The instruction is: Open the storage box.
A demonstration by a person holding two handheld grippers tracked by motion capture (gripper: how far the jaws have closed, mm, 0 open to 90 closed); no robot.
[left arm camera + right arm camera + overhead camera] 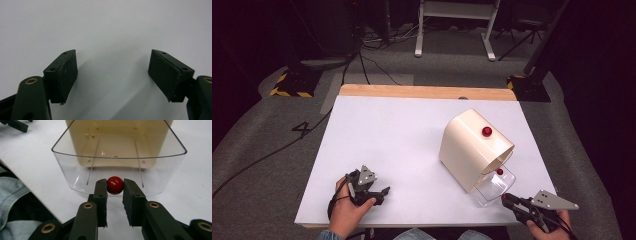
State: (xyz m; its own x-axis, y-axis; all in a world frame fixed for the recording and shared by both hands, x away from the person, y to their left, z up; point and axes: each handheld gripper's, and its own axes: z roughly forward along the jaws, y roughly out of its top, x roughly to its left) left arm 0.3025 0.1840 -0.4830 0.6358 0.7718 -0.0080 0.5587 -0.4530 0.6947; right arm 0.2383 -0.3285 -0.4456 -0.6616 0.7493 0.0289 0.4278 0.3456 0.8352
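I see my right gripper (115, 188) closed on the red knob (115, 185) of the clear drawer (75, 167), near the surface's (387, 140) near right edge; my left gripper (112, 72) stands open over bare surface.

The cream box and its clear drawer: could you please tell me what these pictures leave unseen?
- High view: right gripper jaws too small to judge their hold on the red knob.
- Right gripper view: cream box top cut off by the frame.
- High view: clear drawer contents indistinct.
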